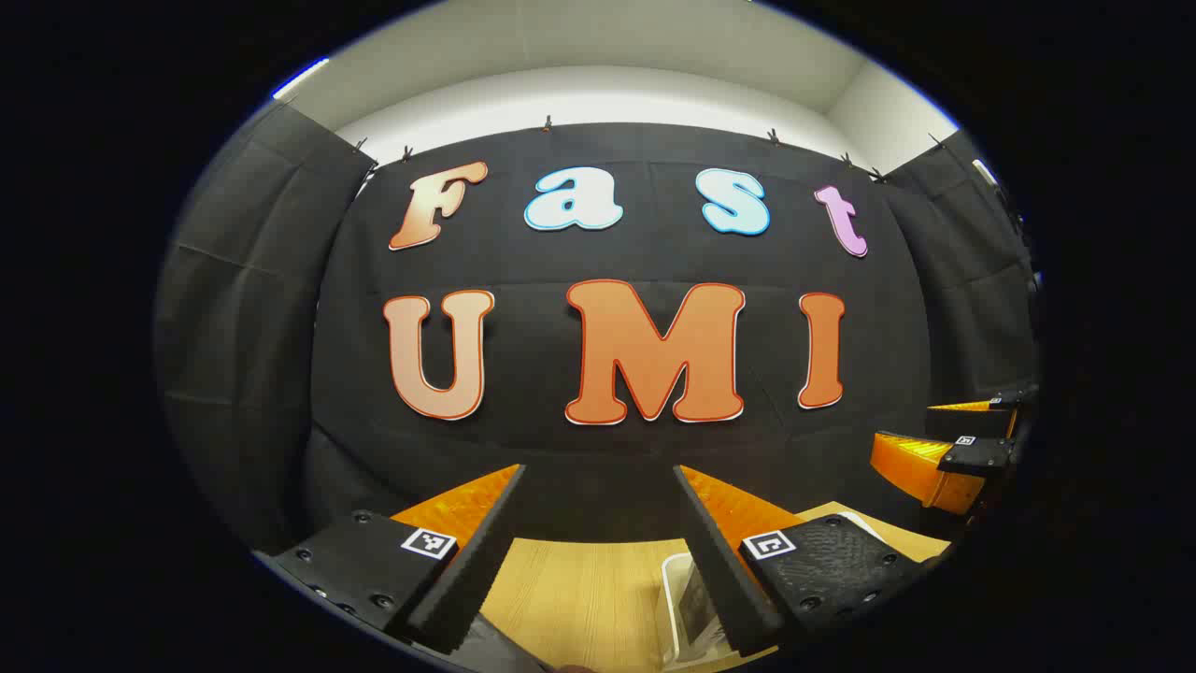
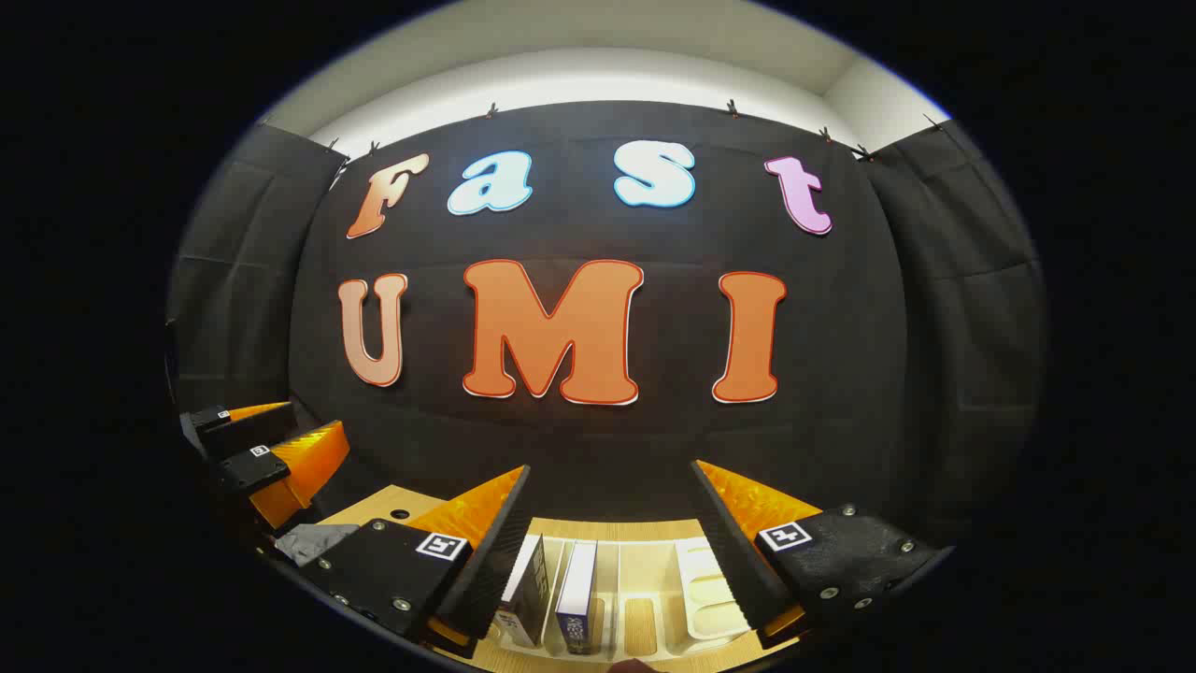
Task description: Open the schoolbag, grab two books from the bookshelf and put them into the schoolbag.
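My left gripper (image 1: 598,472) hangs open above the wooden table (image 1: 579,589), facing the booth wall, with nothing between its fingers. My right gripper (image 2: 609,467) is open too, above a white bookshelf (image 2: 710,579). Two books stand upright in the rack's left slots: a dark one (image 2: 533,589) and one with a white and blue spine (image 2: 576,598). A grey piece, likely the schoolbag (image 2: 313,540), lies at the table's left, mostly hidden. In the left gripper view the bookshelf (image 1: 677,598) shows behind my right finger. Each view shows the other gripper off to the side (image 1: 902,428) (image 2: 313,416).
The black cloth wall stands close behind the table's far edge. A small round hole (image 2: 400,514) sits in the tabletop near the back left. Bare wood lies between the grey piece and the rack.
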The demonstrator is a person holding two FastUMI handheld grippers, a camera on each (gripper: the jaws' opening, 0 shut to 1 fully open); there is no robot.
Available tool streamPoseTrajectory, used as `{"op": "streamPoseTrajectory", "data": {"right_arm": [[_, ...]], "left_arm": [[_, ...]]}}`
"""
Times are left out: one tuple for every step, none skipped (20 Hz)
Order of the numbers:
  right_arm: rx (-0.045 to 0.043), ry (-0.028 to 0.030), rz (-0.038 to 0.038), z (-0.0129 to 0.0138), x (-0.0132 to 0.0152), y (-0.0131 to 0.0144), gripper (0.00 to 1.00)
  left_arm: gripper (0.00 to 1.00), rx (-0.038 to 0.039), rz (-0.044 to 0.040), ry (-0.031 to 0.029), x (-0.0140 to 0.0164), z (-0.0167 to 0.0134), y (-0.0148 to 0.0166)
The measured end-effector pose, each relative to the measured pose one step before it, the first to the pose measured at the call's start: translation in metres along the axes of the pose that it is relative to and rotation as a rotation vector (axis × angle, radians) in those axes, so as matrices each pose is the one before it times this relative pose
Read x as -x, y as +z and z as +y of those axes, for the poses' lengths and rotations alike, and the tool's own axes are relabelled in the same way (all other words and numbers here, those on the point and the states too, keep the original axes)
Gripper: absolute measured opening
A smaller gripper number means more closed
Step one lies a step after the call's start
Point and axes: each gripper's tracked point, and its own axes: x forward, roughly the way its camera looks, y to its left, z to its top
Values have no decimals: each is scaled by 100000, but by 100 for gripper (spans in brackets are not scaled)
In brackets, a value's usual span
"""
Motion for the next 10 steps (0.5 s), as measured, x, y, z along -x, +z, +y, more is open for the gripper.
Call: {"op": "streamPoseTrajectory", "data": {"right_arm": [[128,282,302,77,52,-132,97],[235,-287,52,-77,67,-30,97],[118,83,-13,-51,-22,-83,97],[213,-190,72,35,69,46,97],[-24,-205,-15,-192,-3,-55,97],[-214,-4,-172,-61,-35,92,97],[-308,-198,-137,-44,25,19,97],[-319,229,-142,93,-21,77,97],[38,-219,-227,-122,-68,70,97],[185,110,2,-3,53,-16,97]], "left_arm": [[95,-446,-35,423,54,-19,-214],[96,-440,10,174,-25,140,42],[96,-482,-72,215,3,89,-107],[95,-620,-194,194,112,119,125],[96,-375,-386,-198,164,-201,4],[95,-626,-283,189,4,18,22],[95,-317,-311,-119,160,25,83],[95,-426,-387,-168,88,-141,255],[95,-319,-150,15,67,-143,-27],[96,-467,-93,78,110,-6,93]]}}
